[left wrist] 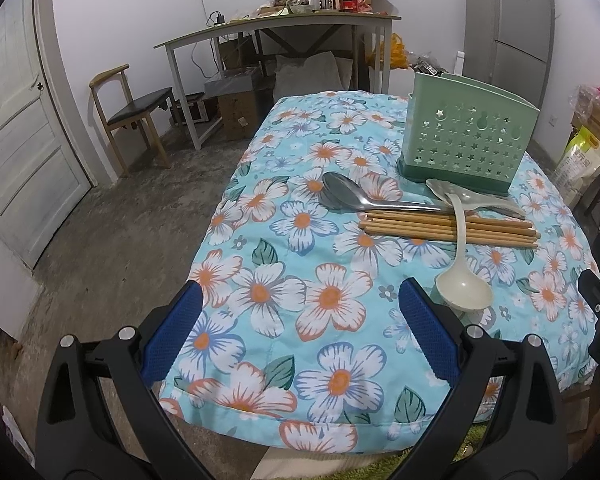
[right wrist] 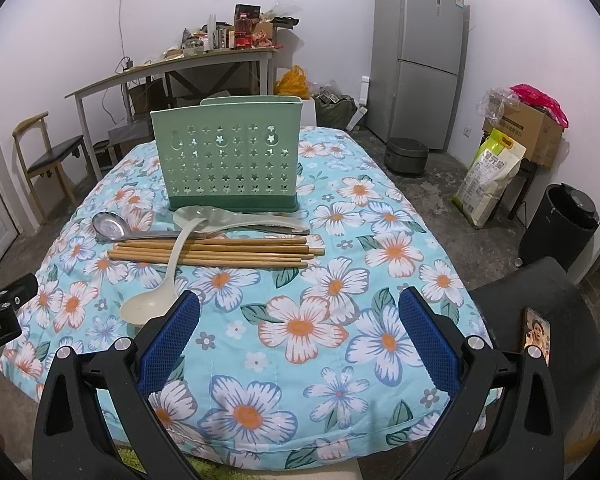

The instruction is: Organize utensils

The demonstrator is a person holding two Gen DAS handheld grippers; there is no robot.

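- Both the left gripper (left wrist: 300, 300) and the right gripper (right wrist: 300, 306) hover over the flowered worktop (right wrist: 340, 360), jaws apart, holding nothing.
- Ahead, chopsticks (right wrist: 212, 254), a steel spoon (right wrist: 112, 226) and a cream ladle (right wrist: 152, 304) lie just before the green utensil holder (right wrist: 228, 156).

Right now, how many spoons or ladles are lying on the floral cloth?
3, though more may be hidden: a metal ladle at the left, a cream ladle lying across the chopsticks, and a pale rice paddle in front of the green utensil holder.
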